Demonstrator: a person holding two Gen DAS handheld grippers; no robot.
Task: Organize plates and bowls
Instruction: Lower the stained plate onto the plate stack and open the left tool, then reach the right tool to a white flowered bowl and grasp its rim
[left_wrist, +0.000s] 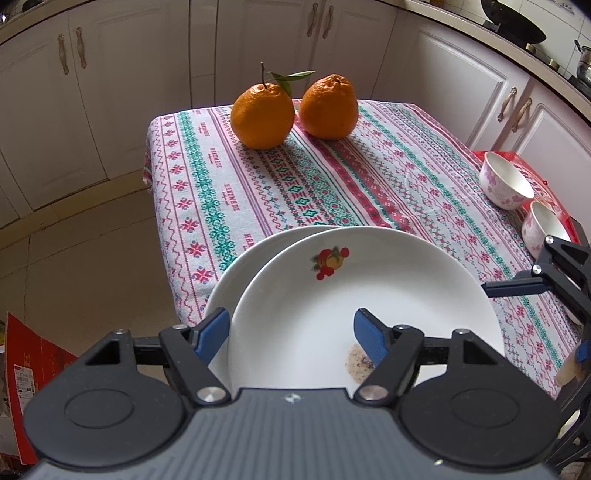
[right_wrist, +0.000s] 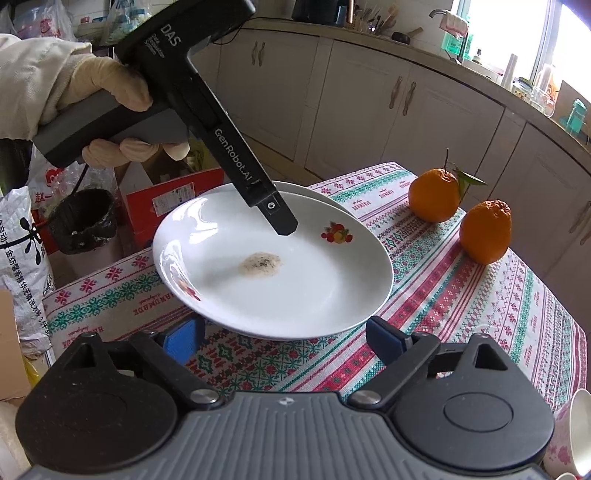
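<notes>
Plates: I see the left gripper (left_wrist: 291, 334), jaws apart, straddling the white fruit-printed top plate's (left_wrist: 369, 295) near rim; the right gripper (right_wrist: 284, 334), parted, sits just short.

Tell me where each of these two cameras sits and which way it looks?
Left wrist: on the left gripper, looking down over stacked plates toward oranges and bowls; the right gripper pokes in.
Right wrist: on the right gripper, facing the plates; a gloved hand holds the left gripper.
Shared: plates, oranges, tablecloth.

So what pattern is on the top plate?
Plain white top plate with small fruit motifs; clearest in the right wrist view.
</notes>
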